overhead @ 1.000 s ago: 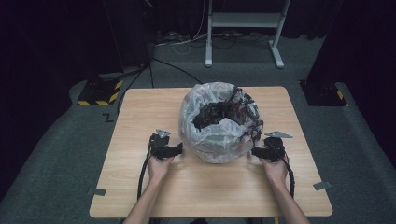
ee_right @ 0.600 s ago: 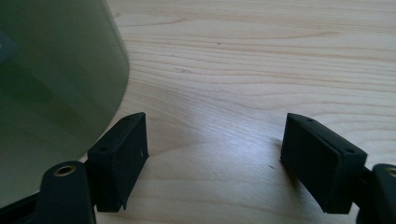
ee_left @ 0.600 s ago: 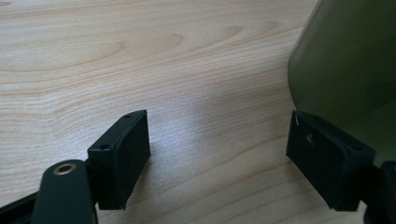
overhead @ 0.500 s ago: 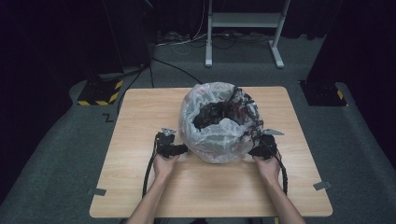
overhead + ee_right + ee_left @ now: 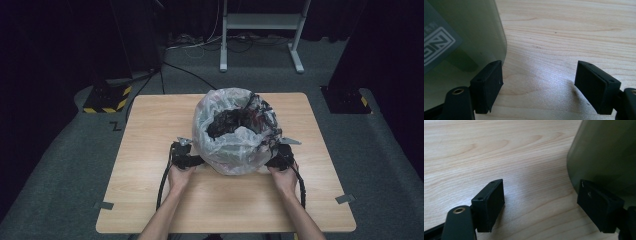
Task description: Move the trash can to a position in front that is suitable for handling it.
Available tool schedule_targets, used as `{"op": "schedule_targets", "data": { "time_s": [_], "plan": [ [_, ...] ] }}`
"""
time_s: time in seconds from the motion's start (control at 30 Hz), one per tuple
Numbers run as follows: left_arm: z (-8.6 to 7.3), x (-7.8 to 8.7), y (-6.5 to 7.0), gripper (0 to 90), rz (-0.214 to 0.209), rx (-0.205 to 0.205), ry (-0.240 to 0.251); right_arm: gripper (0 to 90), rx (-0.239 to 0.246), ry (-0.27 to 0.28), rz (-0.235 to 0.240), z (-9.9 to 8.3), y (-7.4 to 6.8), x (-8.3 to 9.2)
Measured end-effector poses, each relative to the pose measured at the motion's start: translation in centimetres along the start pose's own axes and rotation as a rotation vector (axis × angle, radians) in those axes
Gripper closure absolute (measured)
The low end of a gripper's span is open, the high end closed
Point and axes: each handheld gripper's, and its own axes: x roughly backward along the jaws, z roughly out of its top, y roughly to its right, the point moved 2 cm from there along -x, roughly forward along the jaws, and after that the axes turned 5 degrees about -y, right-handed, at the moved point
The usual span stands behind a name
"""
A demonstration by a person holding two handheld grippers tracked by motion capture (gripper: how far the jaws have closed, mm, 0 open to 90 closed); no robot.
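Both tongs, left (image 5: 196, 161) and right (image 5: 272, 161), stand wide open, gripping nothing, flanking the round grey bin lined with translucent plastic (image 5: 235, 131) on the pale wooden surface (image 5: 150, 130).

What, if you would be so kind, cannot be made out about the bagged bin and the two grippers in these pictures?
- High view: the dark contents of the plastic-lined bin are too small to identify.
- High view: the bag's bulge hides the tips of the left gripper and right gripper.
- Right gripper view: the bin's white label is cut off by the edge.
- Both gripper views: contact with the bin is unclear.
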Motion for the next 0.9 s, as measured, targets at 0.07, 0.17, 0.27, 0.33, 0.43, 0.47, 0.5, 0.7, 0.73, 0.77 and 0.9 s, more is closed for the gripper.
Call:
{"op": "schedule_targets", "data": {
  "time_s": [0.07, 0.17, 0.27, 0.33, 0.43, 0.47, 0.5, 0.7, 0.73, 0.77, 0.9],
  "plan": [
    [0.1, -0.1, 0.1, 22.8, 0.006, -0.003, 0.001, 22.1, 0.000, 0.000, 0.003, 0.0, 0.0, 0.0],
    [0.4, -0.1, 0.3, 22.6, 0.010, -0.019, -0.012, 22.1, 0.005, -0.005, 0.001, 0.0, -0.1, -0.1],
    [0.9, 0.0, 0.5, 22.6, 0.011, -0.035, -0.011, 22.1, 0.010, -0.015, -0.002, -0.1, -0.1, -0.1],
    [1.2, 0.0, 0.8, 23.1, 0.018, -0.046, -0.003, 23.1, 0.010, -0.011, -0.011, -0.1, 0.0, -0.1],
    [1.3, -0.1, 1.1, 24.0, 0.017, -0.051, -0.009, 23.5, 0.002, -0.010, -0.017, -0.1, 0.3, 0.1],
    [1.6, -0.3, 1.4, 23.9, 0.014, -0.052, -0.014, 23.6, 0.006, -0.006, -0.022, -0.1, 0.5, 0.2],
    [1.6, -0.3, 1.4, 24.2, 0.014, -0.052, -0.014, 23.9, 0.004, -0.004, -0.023, -0.1, 0.6, 0.2],
    [2.2, -0.8, 2.8, 26.0, 0.012, -0.089, -0.019, 24.6, -0.012, -0.006, -0.042, -0.3, 1.8, 0.8],
    [2.3, -1.0, 3.2, 26.0, 0.007, -0.097, -0.018, 24.7, -0.017, -0.004, -0.044, -0.3, 2.1, 0.9],
    [2.4, -1.0, 3.4, 26.0, 0.007, -0.100, -0.019, 24.6, -0.023, -0.004, -0.046, -0.3, 2.2, 0.9],
    [2.7, -1.4, 4.4, 26.1, 0.004, -0.113, -0.025, 24.9, -0.040, -0.003, -0.054, -0.5, 3.1, 1.2]
  ]
}}
